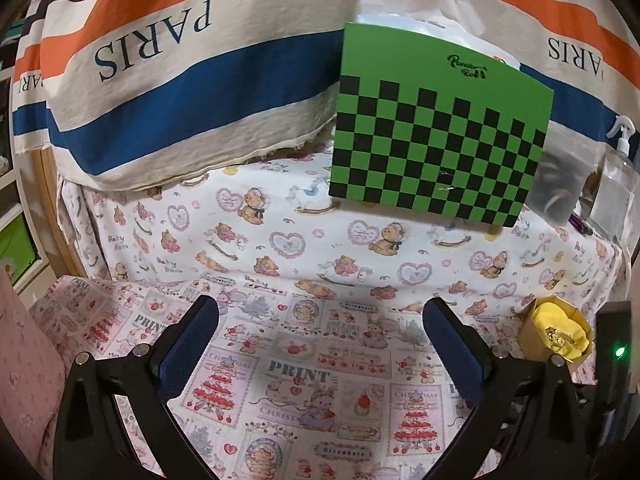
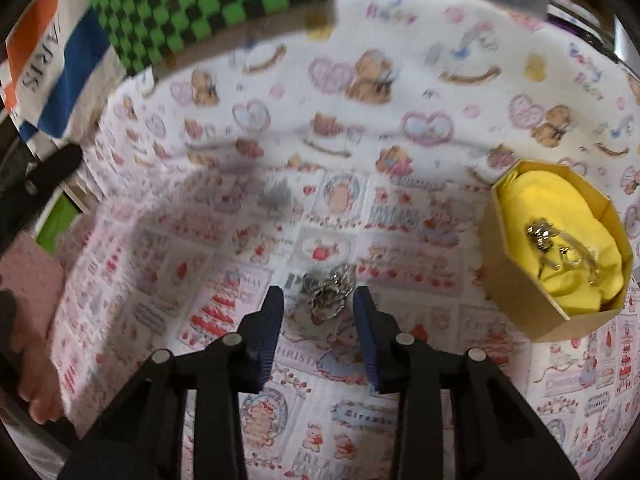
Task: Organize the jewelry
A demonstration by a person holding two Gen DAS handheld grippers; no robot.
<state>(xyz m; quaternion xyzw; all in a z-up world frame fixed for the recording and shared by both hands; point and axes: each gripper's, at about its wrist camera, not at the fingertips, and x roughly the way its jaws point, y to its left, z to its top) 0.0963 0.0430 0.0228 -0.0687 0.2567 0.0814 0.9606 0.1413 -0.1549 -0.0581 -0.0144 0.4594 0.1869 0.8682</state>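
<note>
Two hand-held grippers are in play, so first the left wrist view. The left hand-held gripper hangs with its blue-padded fingers spread wide apart, nothing between them, over the printed cloth on the surface. Far ahead, a green-and-black checkered box stands on the teddy-bear cloth, in front of a big striped "PARIS" fabric. To the near right sits an octagonal gold box with yellow lining, a glint of silver jewelry resting inside it. Far right, a clear spray bottle stands at the edge.

Over to the right wrist view, which is a bit blurred. The right hand-held gripper points down at the cloth, its fingers only partly apart, and a tangled silver chain lies on the printed cloth right between the fingertips. The pads are not visibly pressing on it; small gaps show on both sides. To the right, well clear of the gripper, the gold box holds its yellow lining with more silver pieces lying on top. Far left, the checkered box fills the top corner, and a person's hand shows at the near left edge.
</note>
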